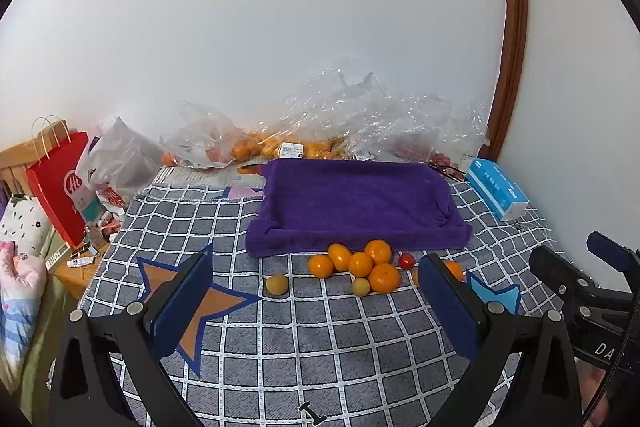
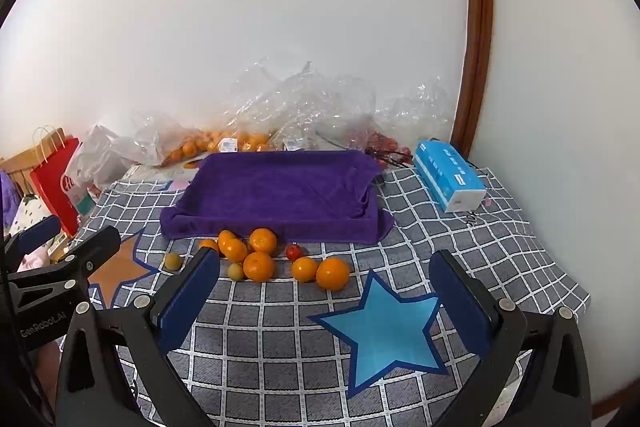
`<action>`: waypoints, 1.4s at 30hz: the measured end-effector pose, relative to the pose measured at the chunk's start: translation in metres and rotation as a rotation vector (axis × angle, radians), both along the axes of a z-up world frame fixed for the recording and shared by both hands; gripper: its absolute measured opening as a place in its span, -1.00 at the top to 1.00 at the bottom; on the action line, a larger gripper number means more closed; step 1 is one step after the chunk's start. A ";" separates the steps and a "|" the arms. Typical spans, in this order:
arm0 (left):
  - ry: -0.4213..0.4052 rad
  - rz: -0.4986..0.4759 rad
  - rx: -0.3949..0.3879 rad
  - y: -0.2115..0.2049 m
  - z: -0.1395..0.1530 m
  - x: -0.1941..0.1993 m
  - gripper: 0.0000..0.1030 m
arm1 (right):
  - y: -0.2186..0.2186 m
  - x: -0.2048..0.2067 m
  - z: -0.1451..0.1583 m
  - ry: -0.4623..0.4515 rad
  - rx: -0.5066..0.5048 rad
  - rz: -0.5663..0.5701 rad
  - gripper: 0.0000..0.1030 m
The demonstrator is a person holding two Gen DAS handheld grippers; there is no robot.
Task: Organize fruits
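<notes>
Several oranges (image 1: 360, 265) (image 2: 259, 265) lie in a loose cluster on the checked cloth, just in front of a tray covered by a purple towel (image 1: 352, 205) (image 2: 276, 189). A small red tomato (image 1: 406, 261) (image 2: 293, 251) and two yellow-green fruits (image 1: 277, 284) (image 2: 173, 261) lie among them. My left gripper (image 1: 316, 291) hovers open in front of the cluster, nothing between its fingers. My right gripper (image 2: 326, 285) is open too, above the blue star (image 2: 384, 331), with the fruit just beyond its left finger (image 2: 188, 301). In each view the other gripper shows at the edge.
Clear plastic bags (image 1: 360, 115) with more oranges lie along the wall behind the tray. A blue tissue pack (image 1: 496, 189) (image 2: 448, 177) sits at the right. A red paper bag (image 1: 60, 187) and clutter stand off the table's left edge. An orange star (image 1: 192, 307) marks the cloth.
</notes>
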State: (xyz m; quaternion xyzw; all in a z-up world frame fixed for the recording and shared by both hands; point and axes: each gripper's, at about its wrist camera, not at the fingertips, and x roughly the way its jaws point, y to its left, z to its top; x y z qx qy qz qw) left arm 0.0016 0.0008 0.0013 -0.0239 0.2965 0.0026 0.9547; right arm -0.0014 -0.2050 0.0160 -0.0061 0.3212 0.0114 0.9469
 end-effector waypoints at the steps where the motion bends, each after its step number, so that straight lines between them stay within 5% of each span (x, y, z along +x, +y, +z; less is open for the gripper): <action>1: 0.001 0.004 -0.001 0.000 0.000 0.000 -1.00 | 0.000 -0.001 0.001 -0.005 -0.001 0.001 -1.00; 42: 0.020 0.009 -0.035 0.014 -0.007 0.011 -1.00 | 0.015 0.005 0.001 -0.022 -0.012 0.015 -1.00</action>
